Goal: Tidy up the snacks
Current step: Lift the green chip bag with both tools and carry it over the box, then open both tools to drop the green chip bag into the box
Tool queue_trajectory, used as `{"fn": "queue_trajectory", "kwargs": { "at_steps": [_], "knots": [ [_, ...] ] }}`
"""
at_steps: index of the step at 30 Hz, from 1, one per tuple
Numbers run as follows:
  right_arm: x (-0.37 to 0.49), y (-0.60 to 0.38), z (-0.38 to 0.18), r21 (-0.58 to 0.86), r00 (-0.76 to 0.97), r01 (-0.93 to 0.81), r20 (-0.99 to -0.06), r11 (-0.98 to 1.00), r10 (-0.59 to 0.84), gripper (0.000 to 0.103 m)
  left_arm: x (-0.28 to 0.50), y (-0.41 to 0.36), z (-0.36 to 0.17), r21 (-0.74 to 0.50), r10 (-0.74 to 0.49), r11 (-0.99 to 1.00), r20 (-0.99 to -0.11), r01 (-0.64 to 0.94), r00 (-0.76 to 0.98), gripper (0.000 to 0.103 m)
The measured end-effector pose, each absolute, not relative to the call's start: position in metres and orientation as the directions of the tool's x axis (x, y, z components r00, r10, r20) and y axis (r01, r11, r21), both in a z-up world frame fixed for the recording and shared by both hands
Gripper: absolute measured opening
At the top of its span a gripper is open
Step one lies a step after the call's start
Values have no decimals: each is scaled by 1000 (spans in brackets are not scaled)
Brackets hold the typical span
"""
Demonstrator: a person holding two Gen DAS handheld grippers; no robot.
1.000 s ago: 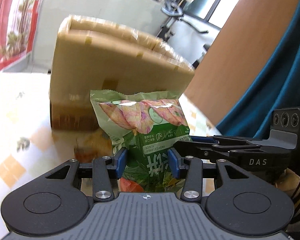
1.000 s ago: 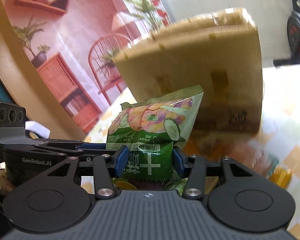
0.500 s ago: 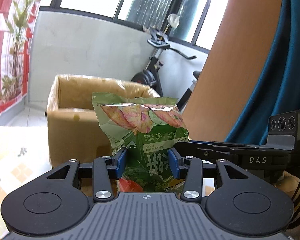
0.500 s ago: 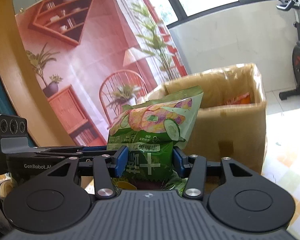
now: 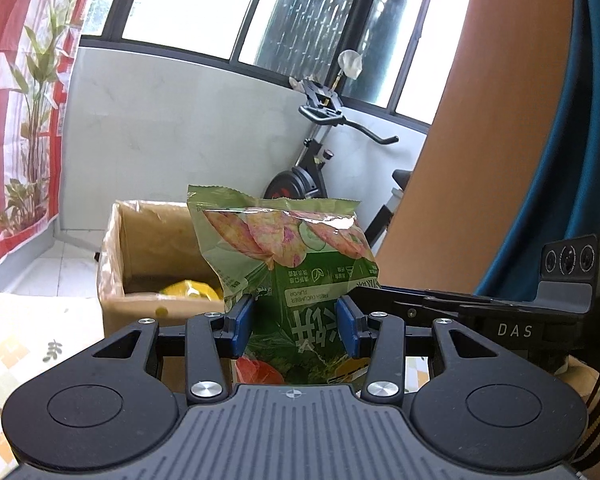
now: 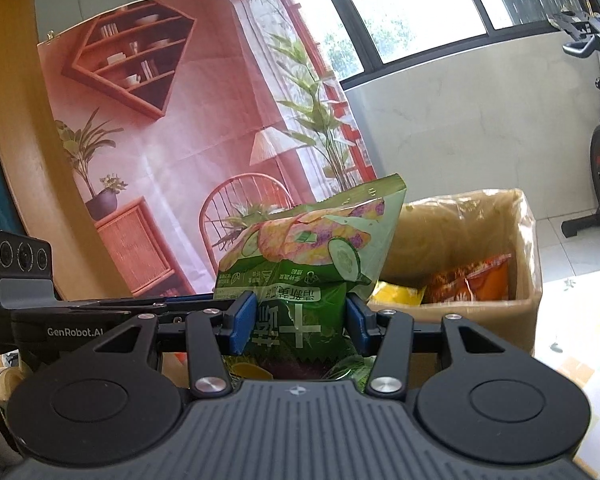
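A green cucumber-flavour chip bag [image 5: 288,264] hangs upside down in the air, gripped from two sides. My left gripper [image 5: 296,324] is shut on its lower half, blue pads pressing both edges. My right gripper [image 6: 300,322] is shut on the same bag [image 6: 312,256], and its black fingers come in from the right in the left wrist view. Behind the bag stands an open cardboard box [image 5: 148,240] on the table. Inside the box [image 6: 480,320] lie a yellow packet [image 6: 396,294] and an orange packet [image 6: 472,276]. The bag's bottom end is hidden behind the gripper bodies.
A tablecloth [image 5: 20,344] with a pale checked flower pattern covers the table. An exercise bike [image 5: 312,168] stands by the white wall behind the box. A red printed backdrop [image 6: 160,160] hangs to the left, and a wooden panel [image 5: 480,160] with a blue curtain stands to the right.
Both grippers have risen with the bag held between them. The box has dropped lower in both views, and its open top and the packets inside now show.
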State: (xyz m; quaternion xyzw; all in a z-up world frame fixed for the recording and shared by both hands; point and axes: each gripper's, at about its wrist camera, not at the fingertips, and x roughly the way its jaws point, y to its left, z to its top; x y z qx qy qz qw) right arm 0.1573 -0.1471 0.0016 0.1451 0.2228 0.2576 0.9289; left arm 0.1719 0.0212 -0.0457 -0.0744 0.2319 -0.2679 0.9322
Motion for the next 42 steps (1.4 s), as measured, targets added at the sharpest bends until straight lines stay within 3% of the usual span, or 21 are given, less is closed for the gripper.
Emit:
{"fn": "queue_trajectory", "kwargs": {
  "at_steps": [19,32,42],
  "knots": [
    [228,-150,13,330,811,-415,-289,848,509,50,233,15,-37,-253,-493,869,-366,425,789,45],
    [270,-157,-7,373,824,-354,-310,858,474,49,271,1,-38,-235,-473,881,-420,411,774,45],
    [297,-171,-38,417,796,-298,-388,859,464,49,292,-1,-67,-252,-443,896,-526,364,726,45]
  ]
}}
